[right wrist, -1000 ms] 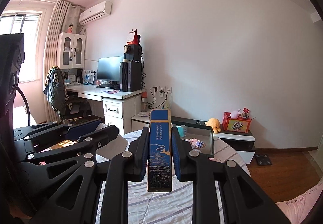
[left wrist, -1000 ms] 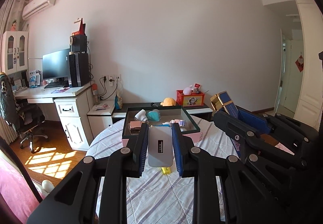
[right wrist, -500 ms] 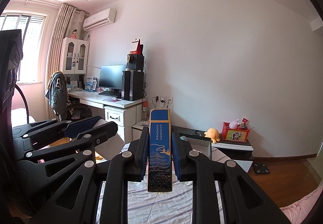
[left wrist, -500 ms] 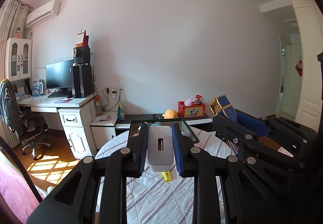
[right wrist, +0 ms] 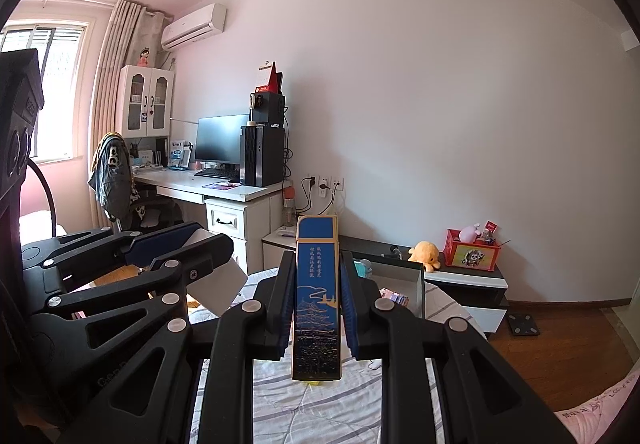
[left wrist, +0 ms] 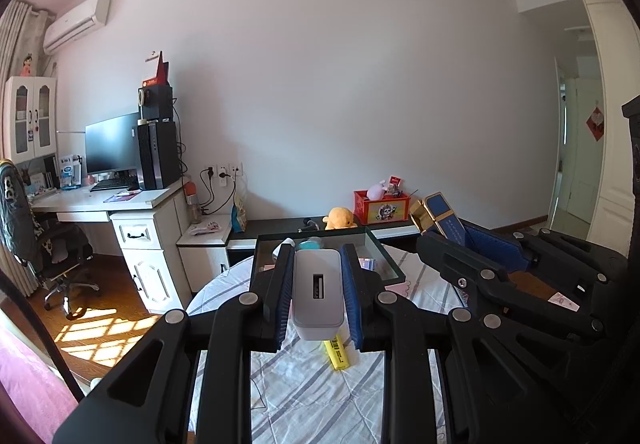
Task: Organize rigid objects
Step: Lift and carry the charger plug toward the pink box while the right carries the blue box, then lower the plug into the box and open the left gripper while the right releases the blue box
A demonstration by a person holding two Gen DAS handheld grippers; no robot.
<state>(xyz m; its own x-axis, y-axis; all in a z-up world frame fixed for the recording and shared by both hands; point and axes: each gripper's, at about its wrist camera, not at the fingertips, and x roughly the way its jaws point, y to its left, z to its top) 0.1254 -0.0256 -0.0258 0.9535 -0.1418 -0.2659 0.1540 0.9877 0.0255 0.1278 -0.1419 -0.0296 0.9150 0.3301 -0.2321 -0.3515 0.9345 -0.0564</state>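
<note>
My left gripper [left wrist: 318,272] is shut on a grey charger block [left wrist: 318,290] with a USB port, held above the round striped table [left wrist: 304,396]. My right gripper [right wrist: 316,284] is shut on a tall blue and gold box [right wrist: 317,296], held upright; it also shows at the right in the left wrist view [left wrist: 442,218]. A dark green tray [left wrist: 386,262] with several small items stands at the table's far side, beyond both grippers. A yellow highlighter [left wrist: 338,354] lies on the cloth under the charger.
A low black bench [right wrist: 460,276] behind the table holds a yellow plush toy [right wrist: 426,254] and a red box [right wrist: 472,254]. A white desk [left wrist: 120,204] with monitor stands left. A pink bed edge [left wrist: 28,384] is at lower left.
Both grippers have risen and tilted up with their objects; the tray and table sit lower in both views and more ceiling shows.
</note>
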